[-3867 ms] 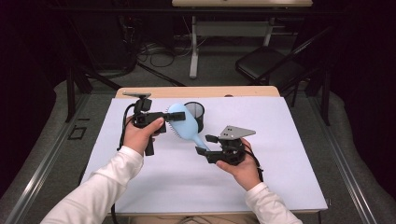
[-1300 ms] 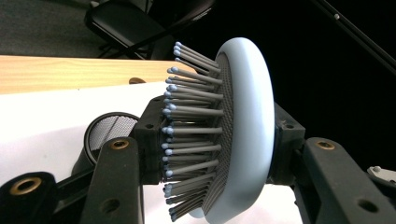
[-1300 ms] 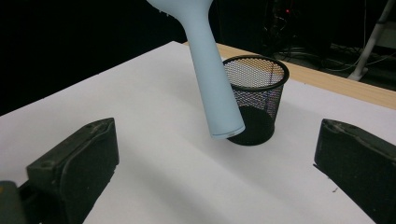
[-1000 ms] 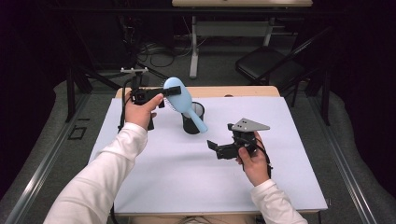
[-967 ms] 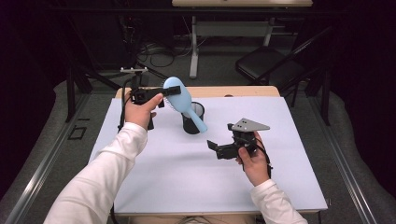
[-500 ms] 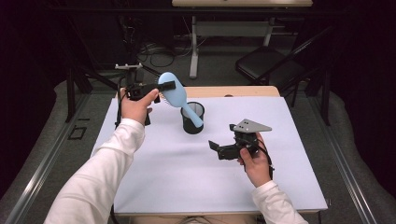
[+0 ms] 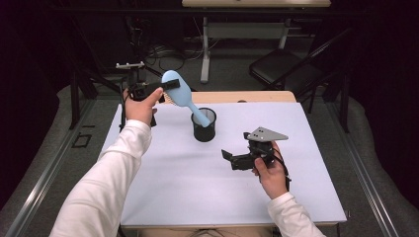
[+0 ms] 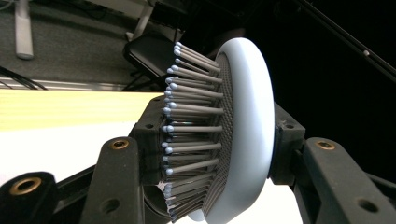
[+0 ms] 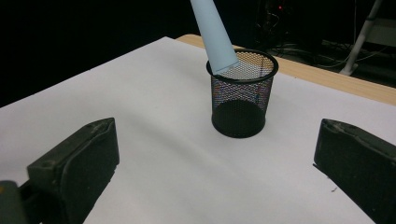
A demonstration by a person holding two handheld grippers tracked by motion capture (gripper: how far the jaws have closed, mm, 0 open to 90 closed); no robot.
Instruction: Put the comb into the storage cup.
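Note:
A light blue hairbrush (image 7: 179, 92) is held tilted over the table's far left, its head clamped in my left gripper (image 7: 167, 94). In the left gripper view the jaws press on the brush head (image 8: 243, 126), one on the bristles and one on the back. The brush handle (image 9: 212, 35) slants down into a black mesh cup (image 7: 203, 124), which stands upright on the white sheet (image 7: 188, 182). My right gripper (image 7: 228, 159) hovers open right of the cup and points toward it, nothing between its jaws. The cup (image 9: 242, 93) stands well beyond its fingertips.
The white sheet covers a wooden table (image 7: 257, 97) whose far edge shows bare. Beyond the table stand a folding chair (image 7: 286, 71) and desk legs (image 7: 205, 54) on a dark floor. A metal rail (image 7: 44, 168) runs along the left.
My left gripper carried the brush up and to the left, tilting it so the handle now reaches into the cup. The right gripper stayed in place.

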